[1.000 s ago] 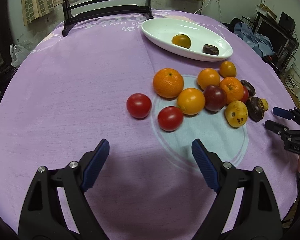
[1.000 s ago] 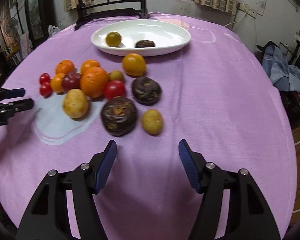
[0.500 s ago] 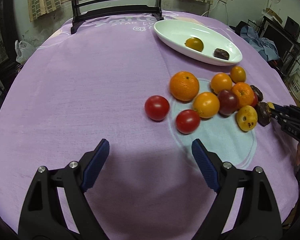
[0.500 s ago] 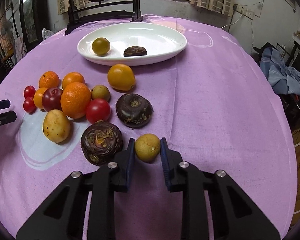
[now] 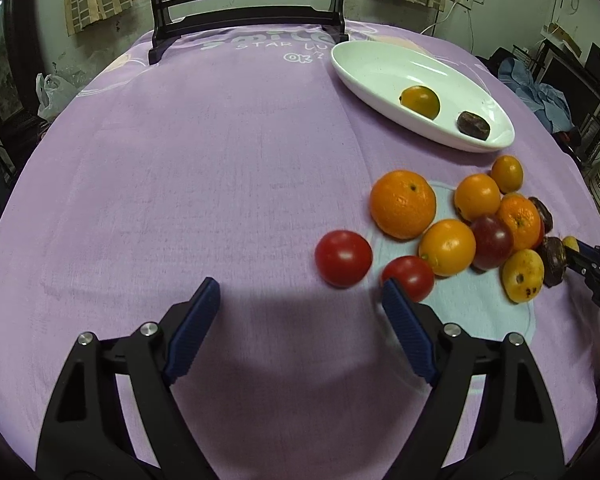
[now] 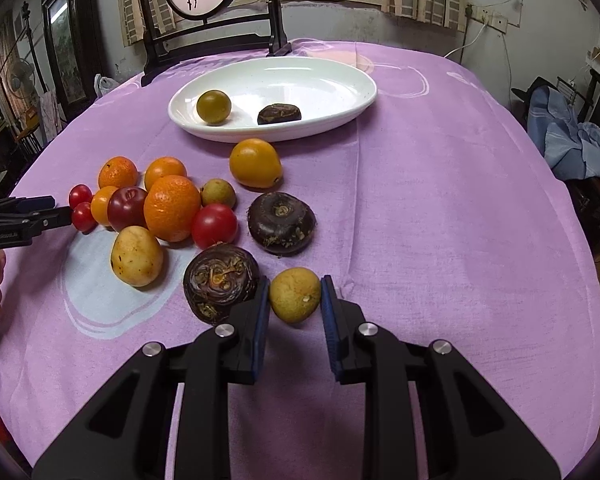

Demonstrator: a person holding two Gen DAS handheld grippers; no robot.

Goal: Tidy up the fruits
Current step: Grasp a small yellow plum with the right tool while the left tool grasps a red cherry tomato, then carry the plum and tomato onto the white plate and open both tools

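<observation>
Right wrist view: my right gripper clamps the small round yellow-brown fruit, dark ridged fruit touching its left finger; my left gripper is closing, empty.

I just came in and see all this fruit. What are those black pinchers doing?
A person is sorting fruit on a purple table with a gripper in each hand. The right gripper is shut on a small yellow fruit, still on the cloth beside a dark round fruit. The left gripper has nothing between its jaws, which are closing, near two red tomatoes. The white dish holds two fruits already.
</observation>
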